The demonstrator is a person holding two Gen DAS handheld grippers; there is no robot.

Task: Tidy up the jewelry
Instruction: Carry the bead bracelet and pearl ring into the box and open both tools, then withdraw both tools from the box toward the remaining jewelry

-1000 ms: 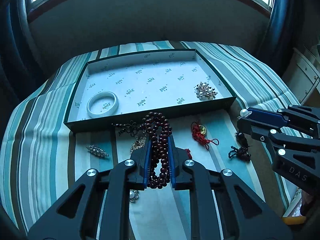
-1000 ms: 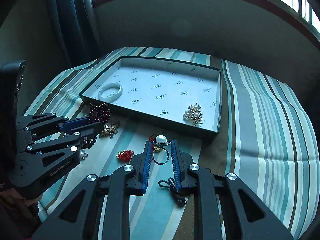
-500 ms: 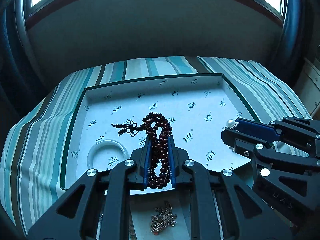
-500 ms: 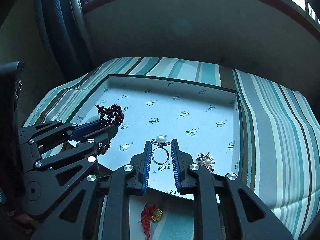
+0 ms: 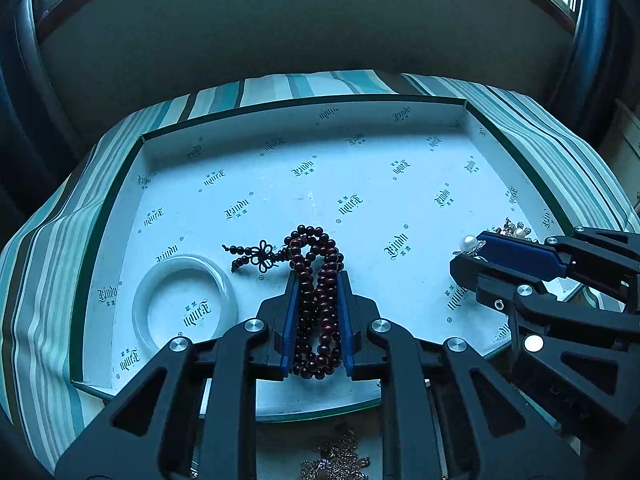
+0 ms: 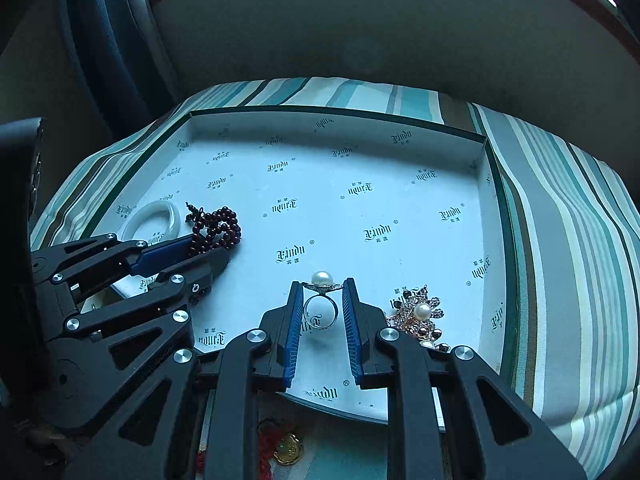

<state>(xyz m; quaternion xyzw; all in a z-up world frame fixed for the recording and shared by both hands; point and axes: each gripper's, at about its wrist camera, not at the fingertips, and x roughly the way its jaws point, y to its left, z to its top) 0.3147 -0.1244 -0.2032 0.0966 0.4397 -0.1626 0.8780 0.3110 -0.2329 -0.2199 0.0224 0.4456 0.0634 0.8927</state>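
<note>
1. White bangle (image 5: pixel 185 303) lies flat in the box tray (image 5: pixel 304 106), near its front-left corner.
2. Left gripper (image 5: pixel 318 312): jaws closed on a dark red bead bracelet (image 5: pixel 316 280), held over the tray's front-centre; the bracelet's knotted tassel end points toward the bangle.
3. Right gripper (image 6: pixel 320 314): jaws clamp a pearl ring (image 6: pixel 321 304), pearl up past the tips, over the tray's front-right area.
4. Pearl brooch (image 6: pixel 420 314) lies in the tray just beside the right jaw, near the front-right corner.
5. Tray sits on a striped cloth (image 6: pixel 568 240) over the table; red-cord gold charm (image 6: pixel 286 446) on the cloth in front of the tray.
</note>
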